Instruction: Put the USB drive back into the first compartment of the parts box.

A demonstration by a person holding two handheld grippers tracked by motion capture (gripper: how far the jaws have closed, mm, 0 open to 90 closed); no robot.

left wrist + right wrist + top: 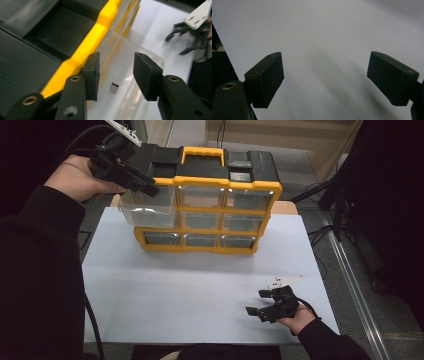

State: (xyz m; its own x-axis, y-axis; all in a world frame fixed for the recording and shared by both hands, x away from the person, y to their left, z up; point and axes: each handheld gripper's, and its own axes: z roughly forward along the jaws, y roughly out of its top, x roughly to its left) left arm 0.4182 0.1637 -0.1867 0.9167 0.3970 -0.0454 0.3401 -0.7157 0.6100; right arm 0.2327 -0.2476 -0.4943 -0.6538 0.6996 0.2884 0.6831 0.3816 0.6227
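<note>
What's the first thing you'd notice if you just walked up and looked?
The big yellow and black drawer box at the far side of the white table. Its top left clear drawer is pulled out, with the left tongs open just above it and a small metal piece lying inside. Near the table's front right edge, the right tongs wait open and empty.
</note>
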